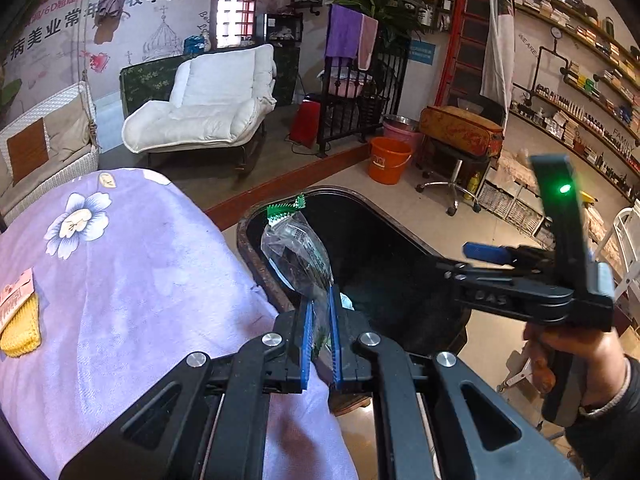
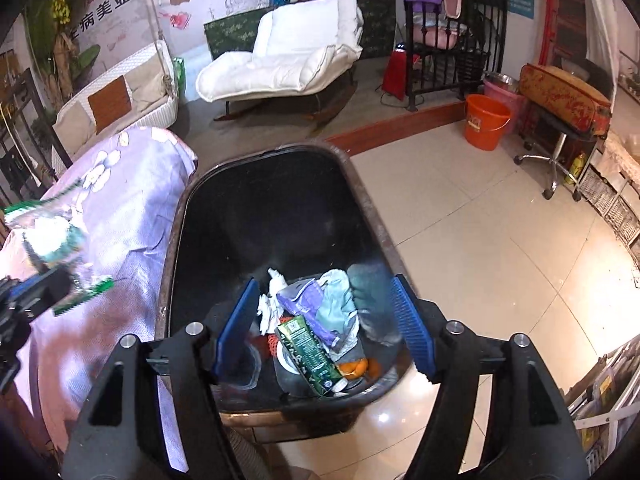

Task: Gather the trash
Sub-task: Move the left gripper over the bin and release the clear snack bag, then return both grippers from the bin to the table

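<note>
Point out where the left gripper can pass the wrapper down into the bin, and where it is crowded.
The far half of the bin, below its back rim, shows only bare black liner. The near end is piled with trash: a green carton, crumpled paper, orange peel. The open right gripper hangs over that pile. The left gripper holds the wrapper beside the purple floral cloth.

The bin (image 2: 362,184) stands right of the covered table (image 2: 120,208), trash (image 2: 316,320) inside.

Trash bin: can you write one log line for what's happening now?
left gripper: shut on clear wrapper | right gripper: open, empty, over trash bin | wrapper: not dropped yet
</note>
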The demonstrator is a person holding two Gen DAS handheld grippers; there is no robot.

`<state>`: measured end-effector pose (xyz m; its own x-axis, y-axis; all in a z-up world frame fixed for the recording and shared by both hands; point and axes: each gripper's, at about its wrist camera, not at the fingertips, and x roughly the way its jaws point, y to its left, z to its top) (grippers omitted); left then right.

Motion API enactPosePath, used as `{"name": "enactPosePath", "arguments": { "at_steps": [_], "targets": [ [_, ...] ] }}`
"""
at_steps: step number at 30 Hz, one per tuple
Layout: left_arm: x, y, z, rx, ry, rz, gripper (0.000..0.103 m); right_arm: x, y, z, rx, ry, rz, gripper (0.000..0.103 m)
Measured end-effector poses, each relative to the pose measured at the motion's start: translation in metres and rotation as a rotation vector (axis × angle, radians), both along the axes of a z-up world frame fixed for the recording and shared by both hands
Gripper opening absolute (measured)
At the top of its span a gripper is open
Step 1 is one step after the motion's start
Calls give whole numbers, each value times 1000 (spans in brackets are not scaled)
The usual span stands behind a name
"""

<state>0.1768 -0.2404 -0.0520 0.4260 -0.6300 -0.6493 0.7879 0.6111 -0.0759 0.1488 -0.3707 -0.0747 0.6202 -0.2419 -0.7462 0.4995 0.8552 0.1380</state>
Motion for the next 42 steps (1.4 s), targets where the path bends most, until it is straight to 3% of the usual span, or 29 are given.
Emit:
{"name": "enactPosePath", "arguments": {
  "at_steps": [9, 27, 30, 32, 35, 42],
  "targets": [
    [-1, -38, -13, 43, 18, -73, 9, -30, -15, 18, -38, -29, -63, 73],
    [15, -89, -48, 155, 76, -148, 11, -58, -42, 18, -30, -45, -155, 77],
    [18, -93, -51, 163, 77, -154, 19, -61, -45, 17, -29, -43, -165, 77],
    [17, -95, -52, 166, 77, -158, 39, -63, -48, 17, -29, -45, -172, 79],
    [14, -95, -53, 156, 66, -162, 59, -65, -50, 17, -32, -43, -178, 80],
    [9, -85, -40, 98, 44, -151, 73, -67, -54, 19, -39, -56, -192, 83]
  ]
}}
